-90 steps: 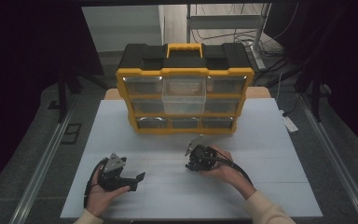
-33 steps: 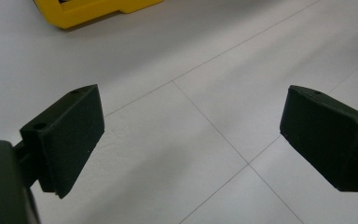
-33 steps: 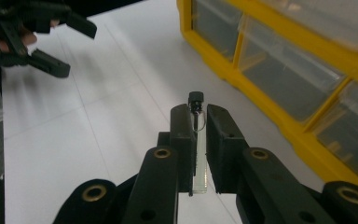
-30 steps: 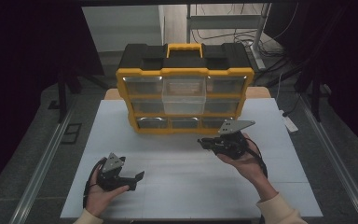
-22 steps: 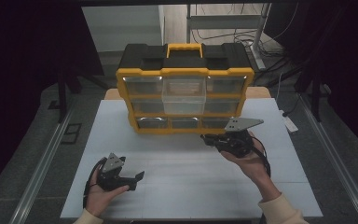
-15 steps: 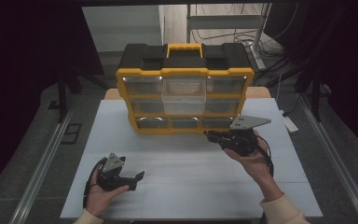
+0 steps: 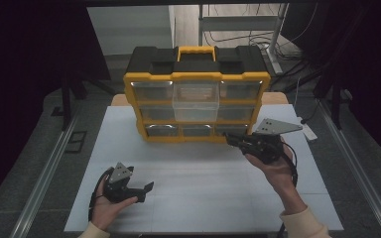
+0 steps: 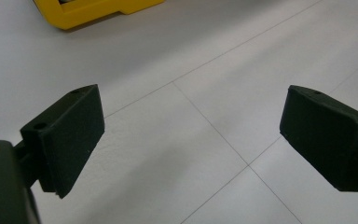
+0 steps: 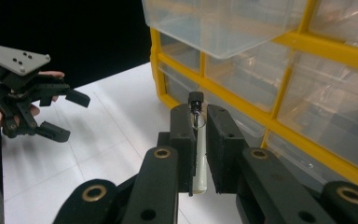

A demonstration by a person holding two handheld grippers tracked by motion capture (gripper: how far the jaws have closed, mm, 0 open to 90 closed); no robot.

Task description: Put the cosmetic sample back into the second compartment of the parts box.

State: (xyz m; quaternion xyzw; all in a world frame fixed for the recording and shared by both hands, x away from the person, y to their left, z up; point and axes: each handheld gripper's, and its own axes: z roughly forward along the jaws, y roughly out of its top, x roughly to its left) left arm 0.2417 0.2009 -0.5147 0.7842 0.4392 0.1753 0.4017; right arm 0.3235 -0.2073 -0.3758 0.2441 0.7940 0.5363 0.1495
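- A lab or workshop test bench, not a home: a white table (image 7: pixel 203 173) of flat seamed panels stands alone on a grey floor (image 7: pixel 39 163).
- Metal rails (image 7: pixel 54 168) run along the table at 9 and 3 o'clock, like a rig frame.
- Dark curtains (image 7: pixel 25 74) close the space at 9 to 10 o'clock and at 2 to 3 o'clock.
- At 12 o'clock sits a yellow and black parts organiser (image 7: pixel 197 94) with clear drawers, a workshop storage item.
- At 1 o'clock, loose cables (image 7: pixel 258 37) and a metal shelf frame (image 7: pixel 238 22) stand behind it.
- A white power strip (image 7: pixel 305 131) lies at the table's 3 o'clock edge.
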